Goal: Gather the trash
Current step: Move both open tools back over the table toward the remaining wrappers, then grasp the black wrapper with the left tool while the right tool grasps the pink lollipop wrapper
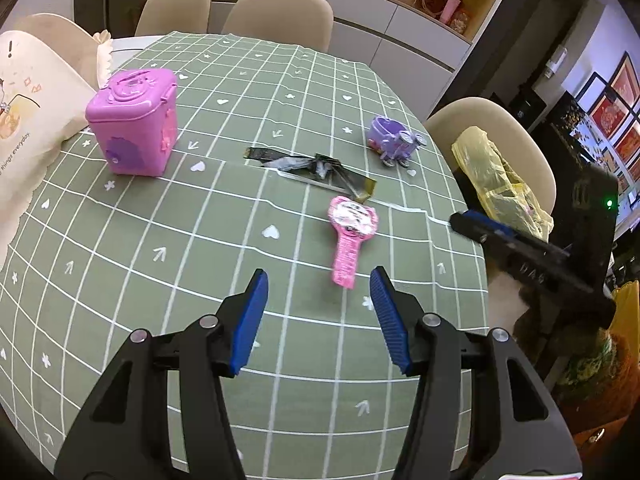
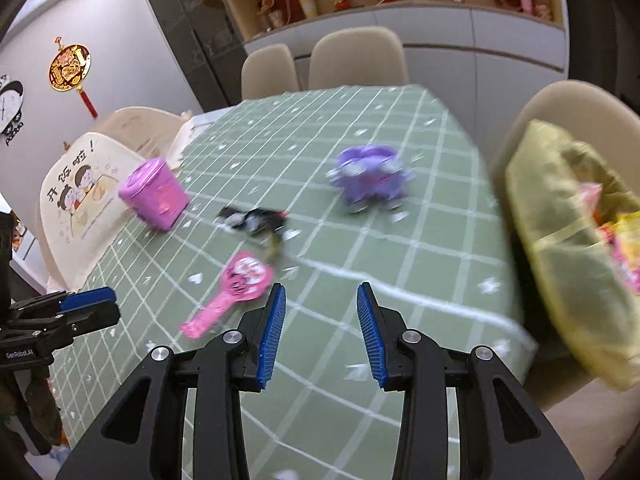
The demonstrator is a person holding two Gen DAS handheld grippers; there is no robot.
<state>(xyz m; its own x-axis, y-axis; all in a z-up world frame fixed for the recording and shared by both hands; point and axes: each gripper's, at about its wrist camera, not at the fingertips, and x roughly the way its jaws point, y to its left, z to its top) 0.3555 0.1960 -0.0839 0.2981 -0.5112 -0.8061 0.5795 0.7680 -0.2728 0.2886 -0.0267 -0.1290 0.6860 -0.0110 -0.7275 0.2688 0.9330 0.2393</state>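
Two tools are seen above a counter (image 1: 132, 240) covered with a green grid-patterned cloth. The left tool (image 1: 319, 280) is held with its two blue-padded fingers spread apart, nothing between them, over the near part of the counter. The right tool (image 2: 321, 294) is likewise held with its fingers apart and nothing gripped; in the left wrist view it (image 1: 472, 222) is seen from the side at the right edge of the counter, just in front of a yellow plastic bag.

Four loose items are counted on the cloth. One crumpled black wrapper (image 1: 316, 168) lies flat near the middle of the counter, and one pink wrapper (image 1: 350, 236) shaped like a paddle lies just nearer than it, close to the black wrapper's right end. One pink toy box (image 1: 134, 124) stands upright at the left, well apart from the wrappers. One purple toy (image 1: 394, 140) stands toward the right edge, beyond the wrappers.

One yellow plastic bag (image 1: 500, 184) rests on the chair (image 1: 520, 128) at the counter's right side; in the blurred right wrist view, colourful packaging is seen inside it (image 2: 568, 240). Two further chairs are seen at the far end. One cream printed cloth bag (image 1: 36, 112) is draped at the left edge.
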